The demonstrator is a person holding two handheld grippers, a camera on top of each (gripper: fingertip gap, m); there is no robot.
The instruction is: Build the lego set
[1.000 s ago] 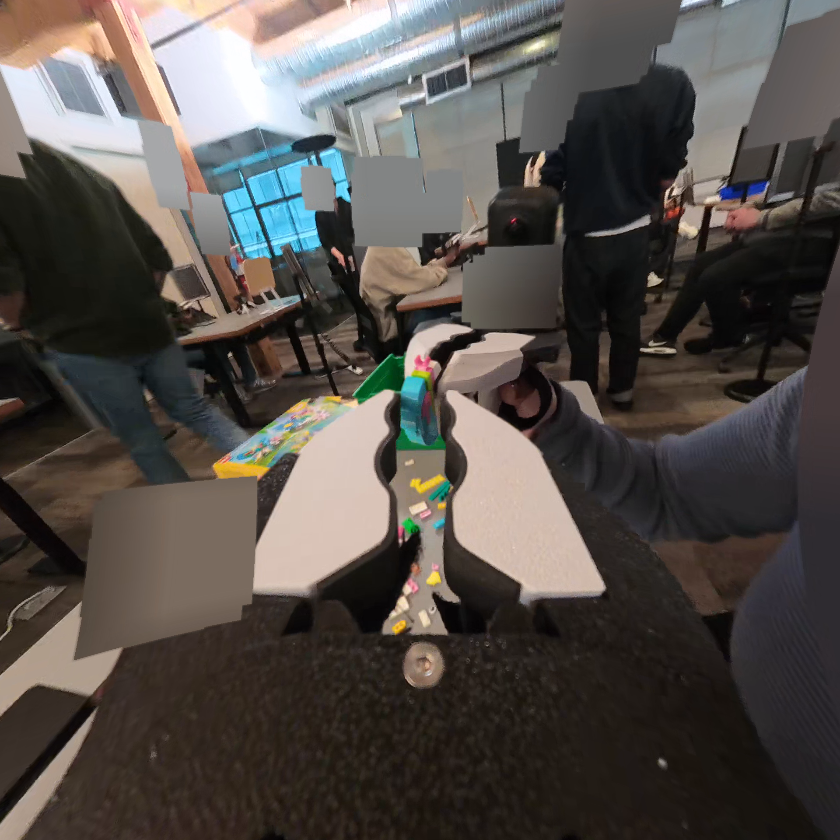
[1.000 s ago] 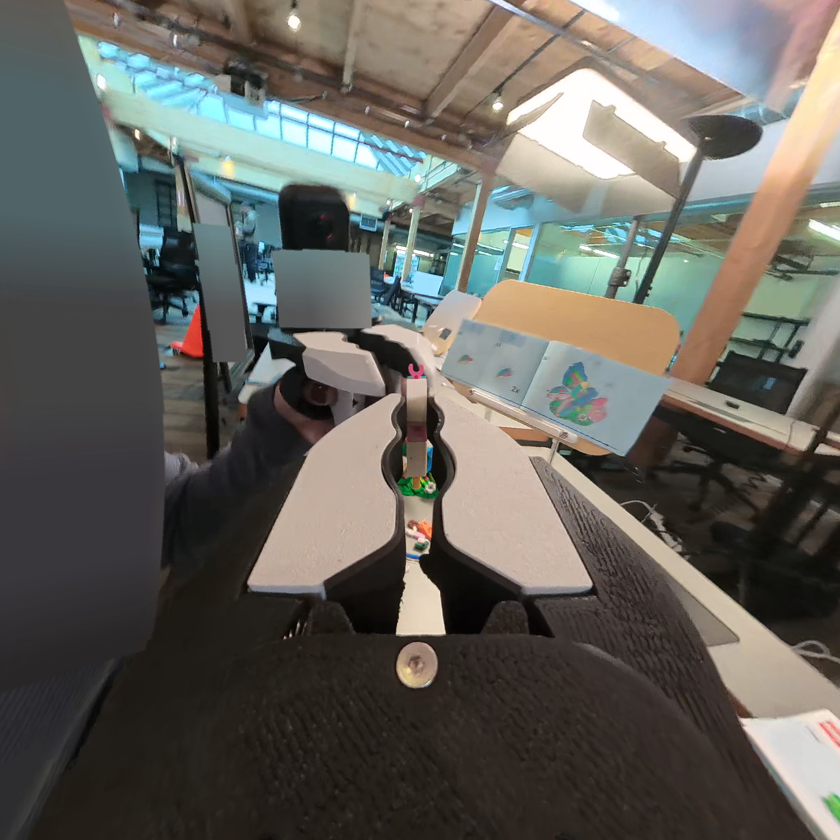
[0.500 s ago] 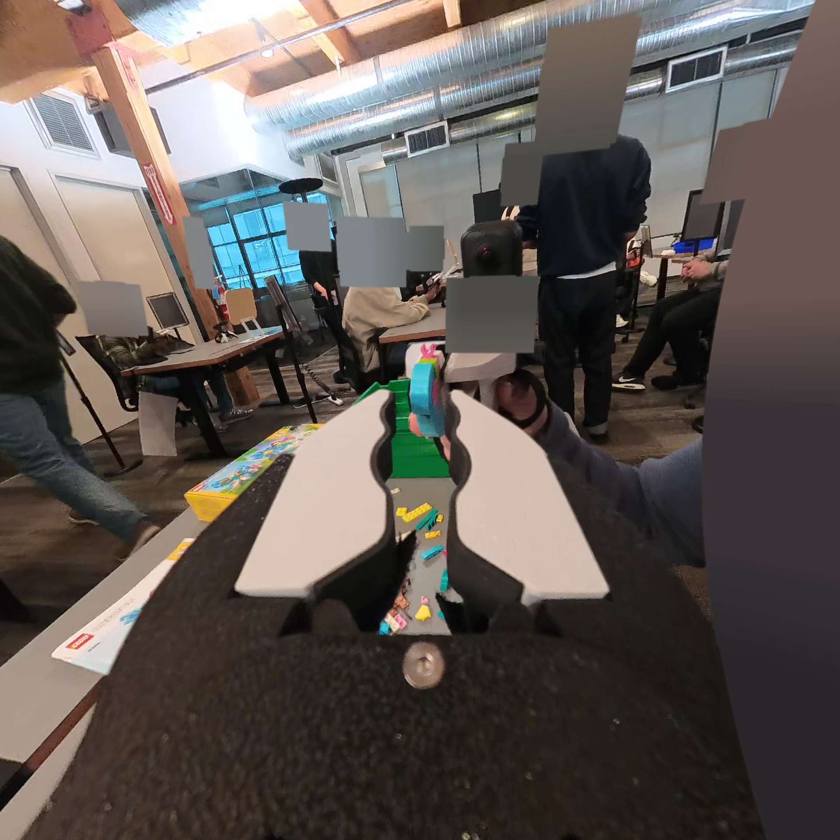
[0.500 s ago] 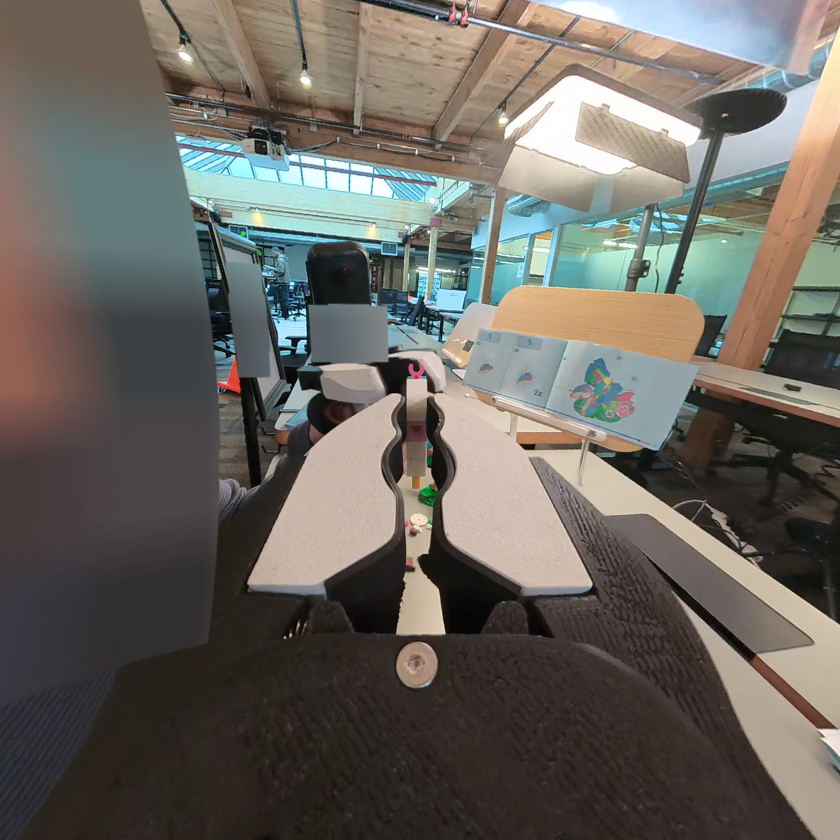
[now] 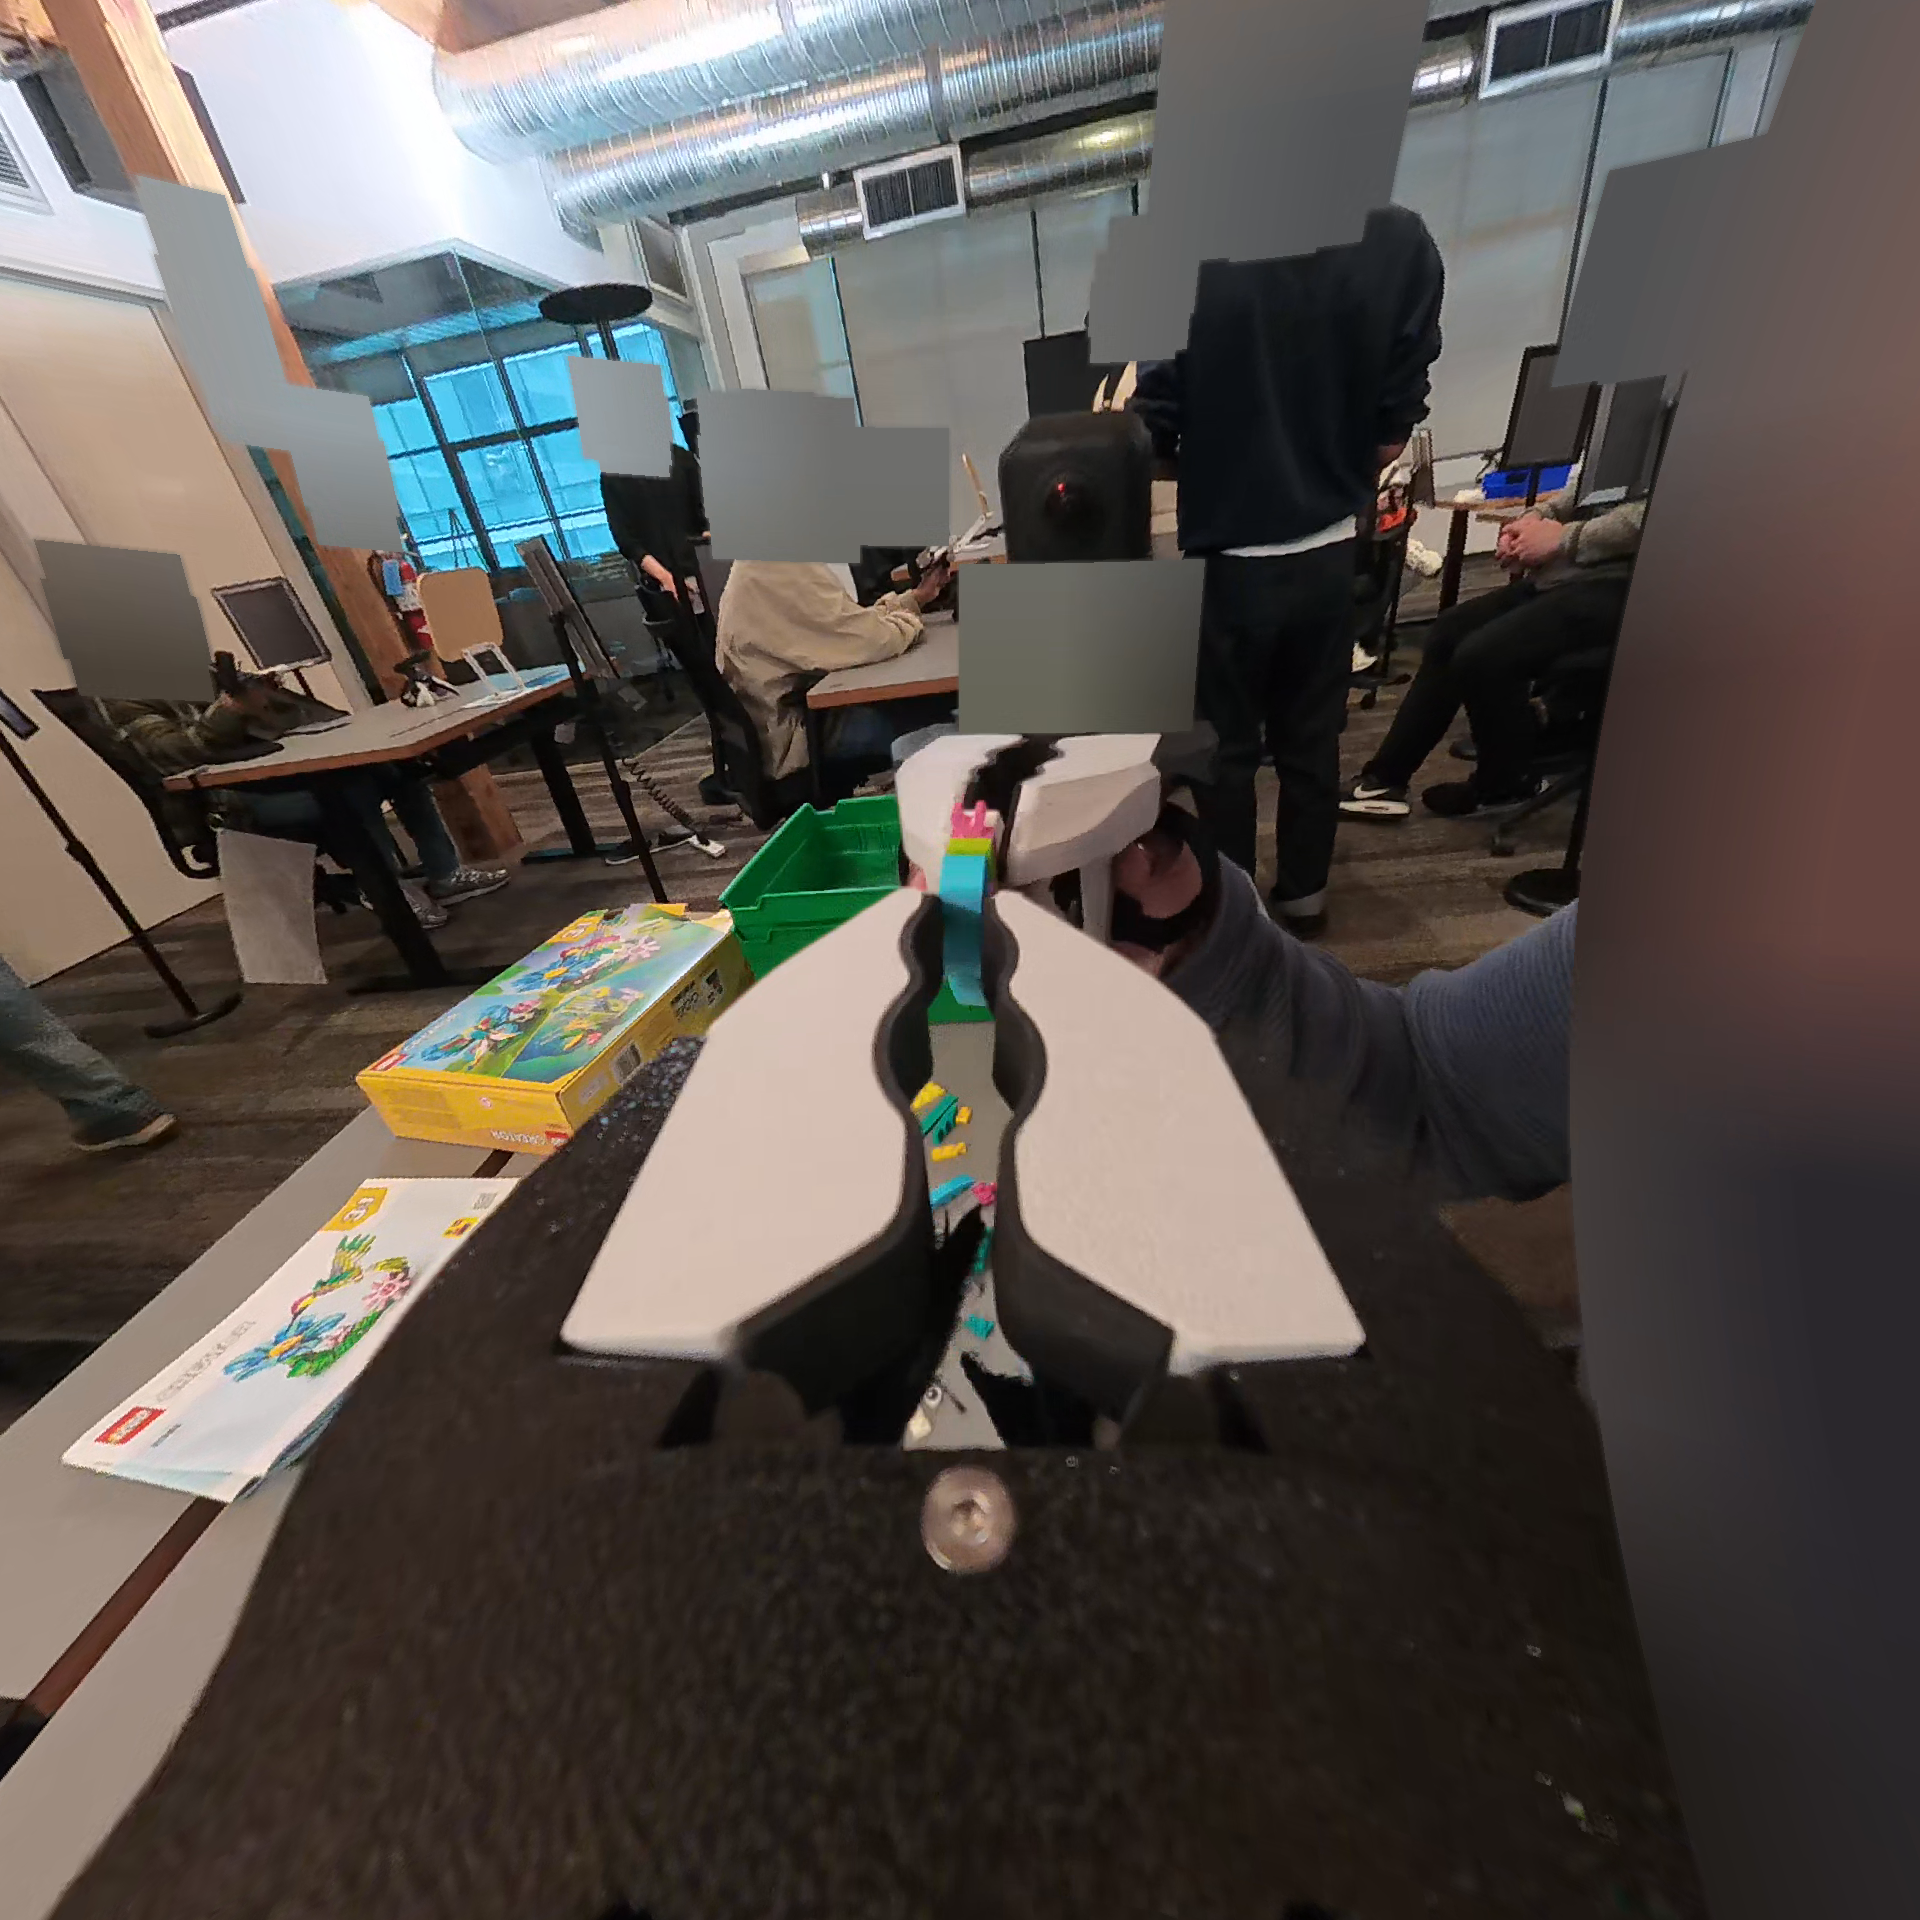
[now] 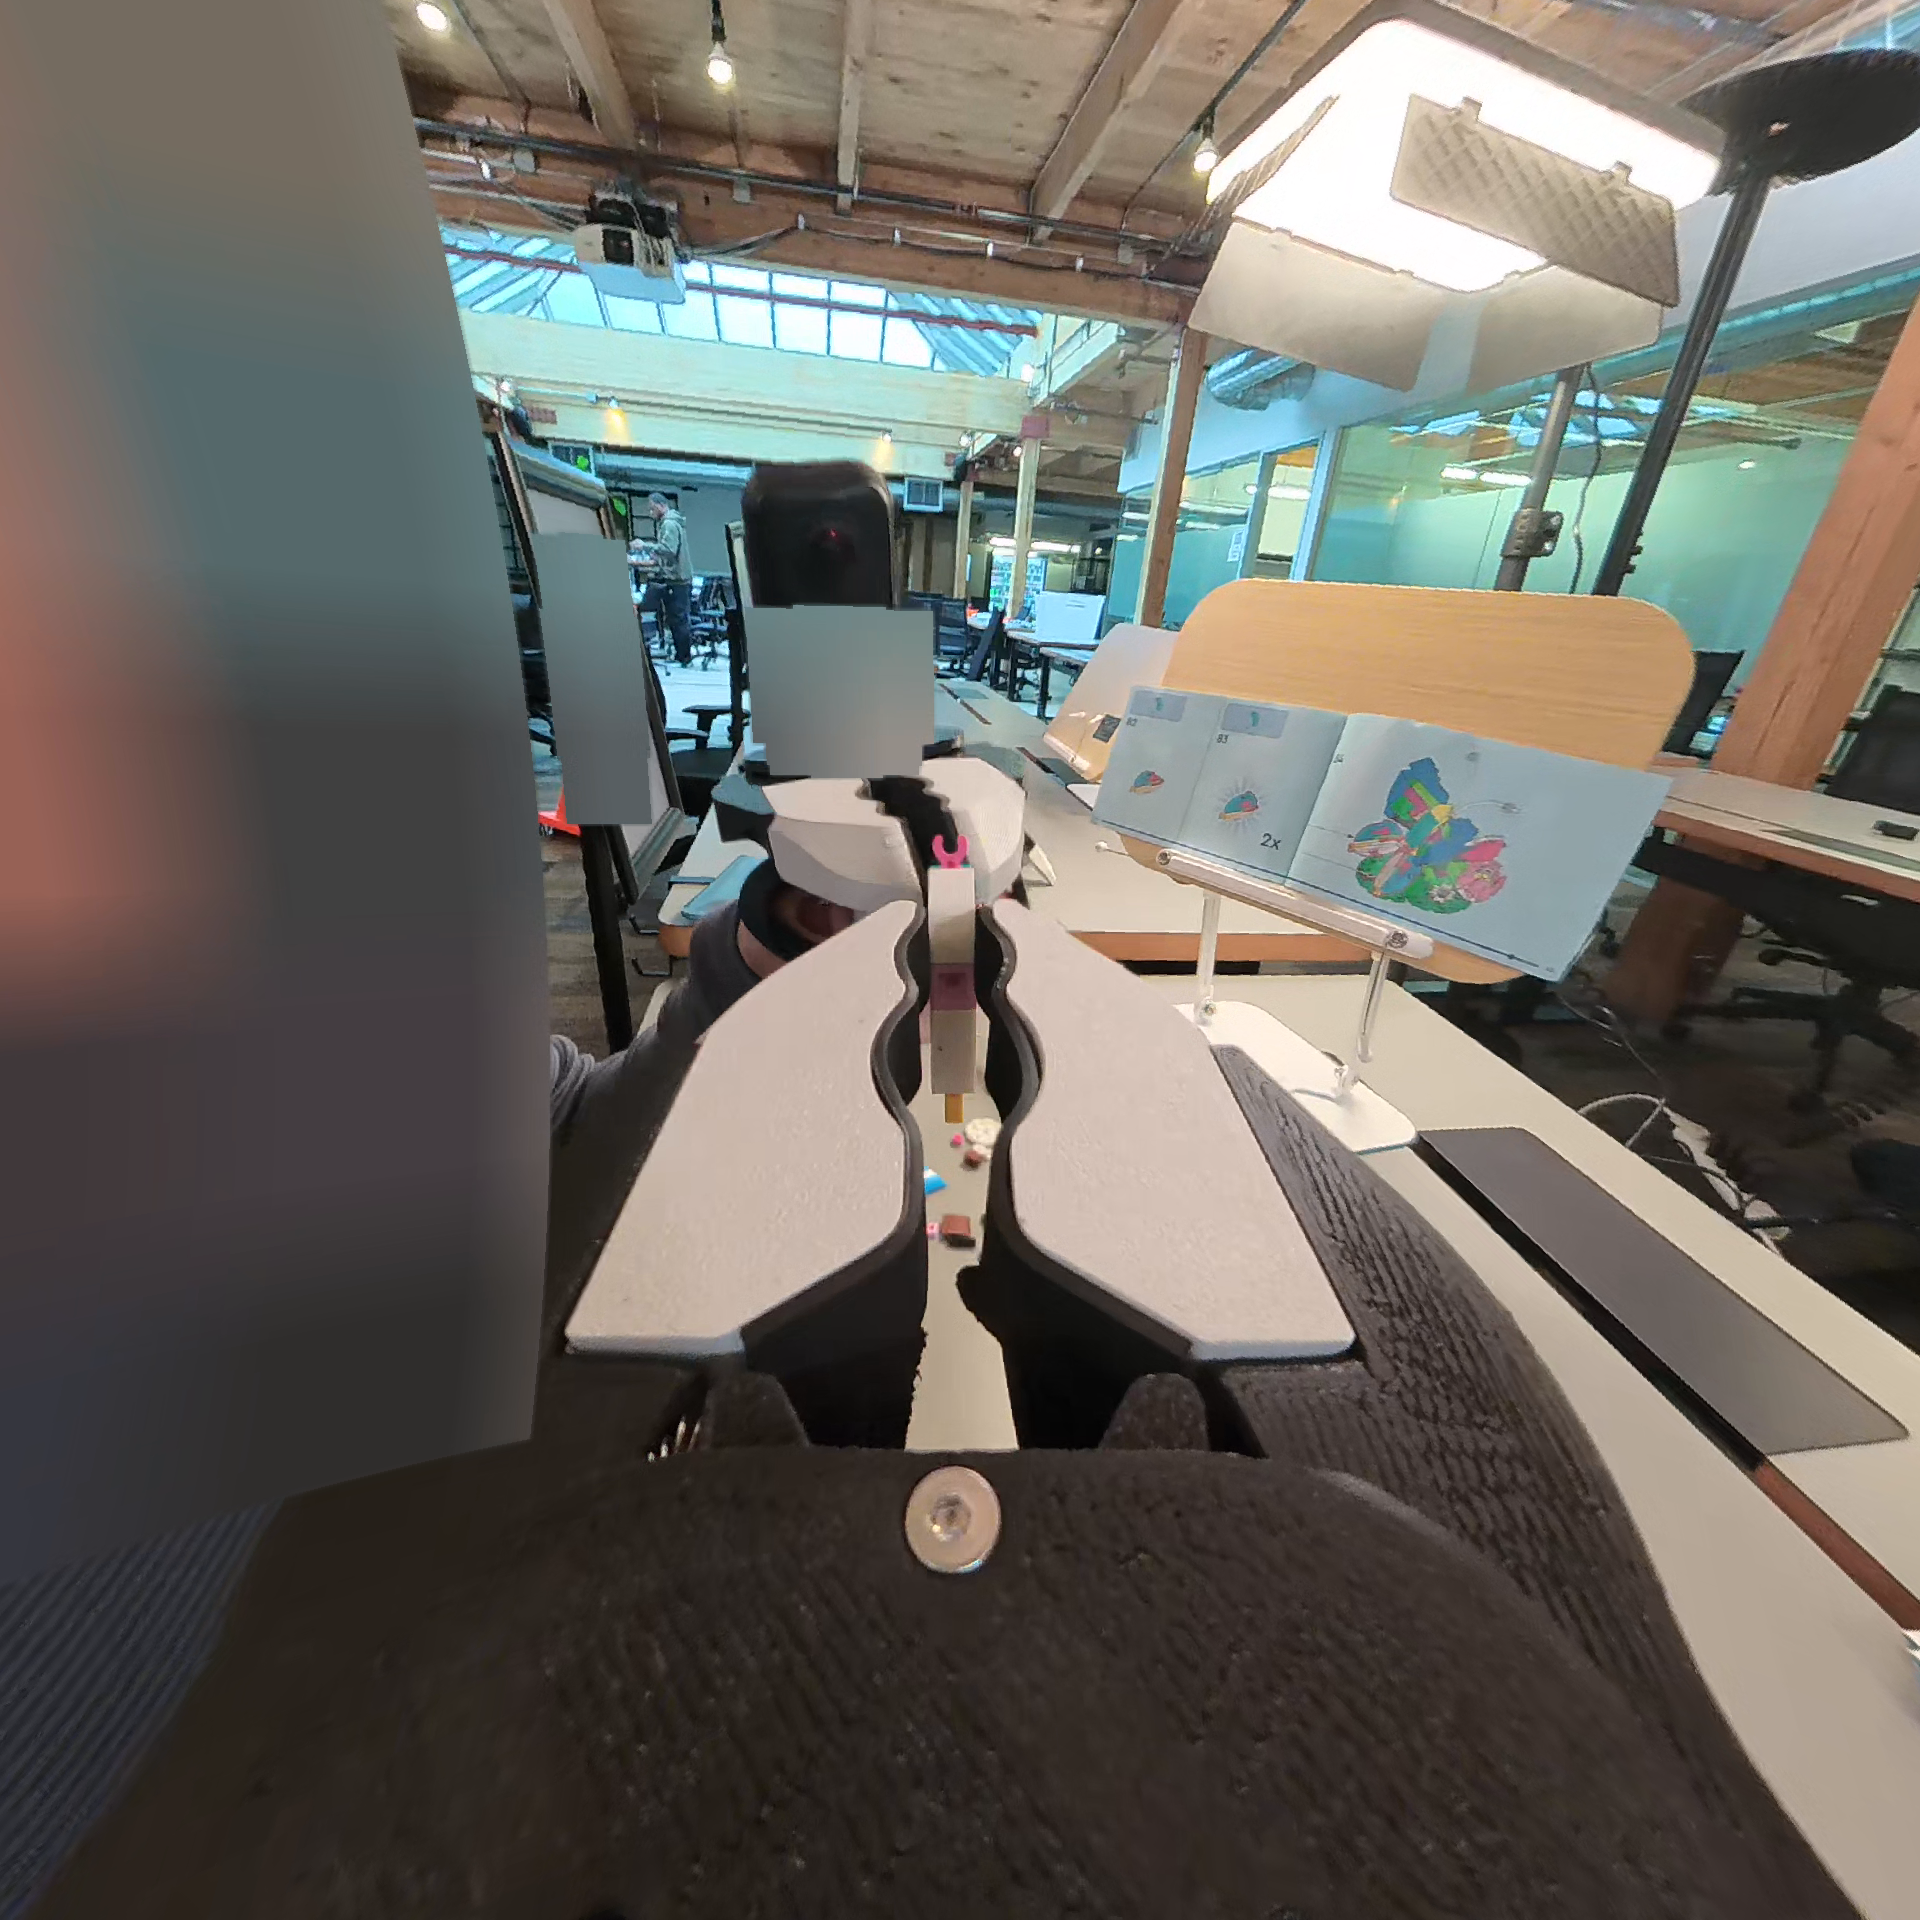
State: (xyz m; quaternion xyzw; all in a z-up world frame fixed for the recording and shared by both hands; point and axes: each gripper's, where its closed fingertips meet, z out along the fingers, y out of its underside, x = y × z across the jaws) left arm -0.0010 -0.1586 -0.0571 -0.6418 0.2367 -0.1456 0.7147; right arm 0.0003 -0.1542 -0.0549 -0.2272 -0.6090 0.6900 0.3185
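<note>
On the grey tabletop [image 5: 62, 1558] at the far left lies a pale instruction leaflet with a printed bird [image 5: 291, 1340], and beyond it a yellow cardboard lego box [image 5: 561, 1023], then a stack of green plastic trays [image 5: 821, 883]. At centre, the left gripper [image 5: 961, 920], with white-faced black fingers [image 5: 790, 1132], is closed narrowly on the lower end of a thin, upright lego assembly [image 5: 964, 925], turquoise on this side with a pink forked piece on top. The right gripper [image 6: 951, 940] faces it from the opposite side and pinches the same assembly, which appears there edge-on as cream and pink with an orange tip. The assembly is held in the air above loose small lego pieces [image 5: 945, 1127] scattered on the table. To the right in the right wrist view, an open instruction booklet [image 6: 1382, 831] rests on a clear stand [image 6: 1288, 925].
</note>
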